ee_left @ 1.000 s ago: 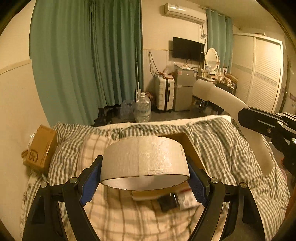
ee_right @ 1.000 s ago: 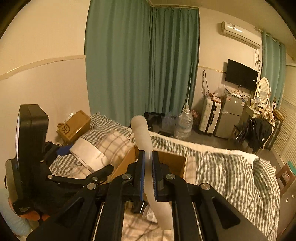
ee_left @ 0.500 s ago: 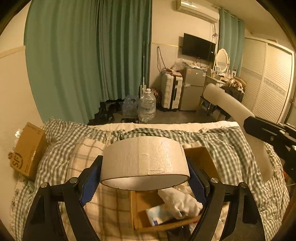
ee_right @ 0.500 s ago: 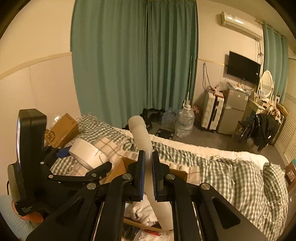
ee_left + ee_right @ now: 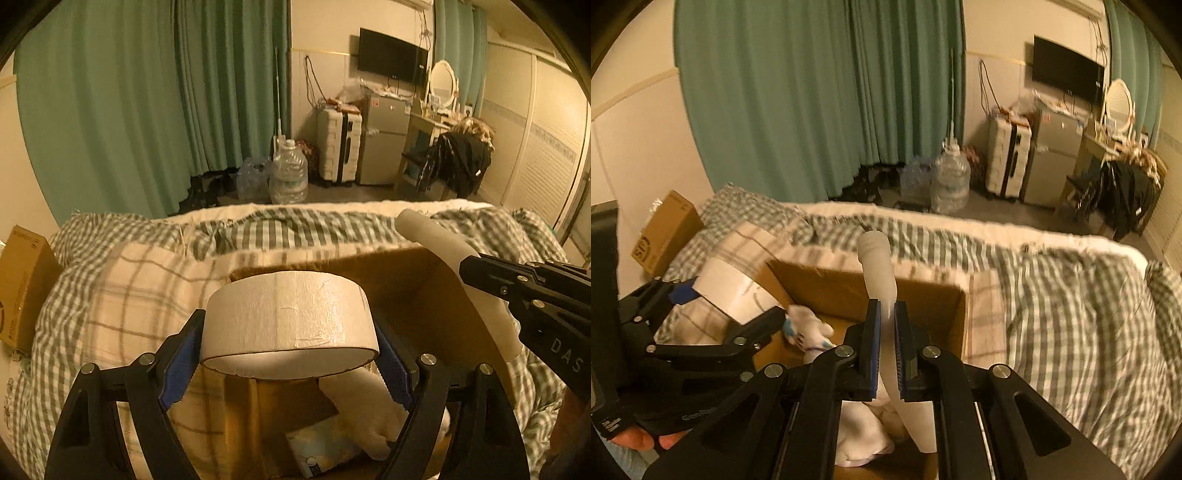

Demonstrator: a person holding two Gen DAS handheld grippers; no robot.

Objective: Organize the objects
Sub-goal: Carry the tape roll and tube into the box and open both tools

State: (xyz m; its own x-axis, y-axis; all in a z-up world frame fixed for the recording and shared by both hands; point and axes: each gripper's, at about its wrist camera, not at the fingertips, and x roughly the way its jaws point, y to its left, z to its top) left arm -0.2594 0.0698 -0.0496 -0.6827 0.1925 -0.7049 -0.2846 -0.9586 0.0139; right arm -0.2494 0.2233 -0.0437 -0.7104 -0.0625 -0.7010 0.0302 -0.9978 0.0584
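Observation:
My left gripper (image 5: pixel 290 347) is shut on a wide white tape roll (image 5: pixel 290 325), its blue pads pressing both sides of the ring. The roll hangs over the left edge of an open cardboard box (image 5: pixel 413 295) on the bed. My right gripper (image 5: pixel 885 332) is shut on a long white tube (image 5: pixel 879 266), which slants up and away over the box (image 5: pixel 831 288). In the right wrist view the left gripper (image 5: pixel 720 306) and tape roll (image 5: pixel 731 288) sit at the left. White cloth (image 5: pixel 809 328) and a small packet (image 5: pixel 321 443) lie inside the box.
The box rests on a checked green-and-white duvet (image 5: pixel 1071 314). A smaller sealed carton (image 5: pixel 665 236) sits by the wall at the left. Beyond the bed stand water bottles (image 5: pixel 288 173), a suitcase (image 5: pixel 340 147) and a small fridge (image 5: pixel 384 140). A hand (image 5: pixel 631 439) grips the left tool.
Both grippers have dropped and moved toward the open box, which now fills more of each view. The tape roll and the tube are still held as before.

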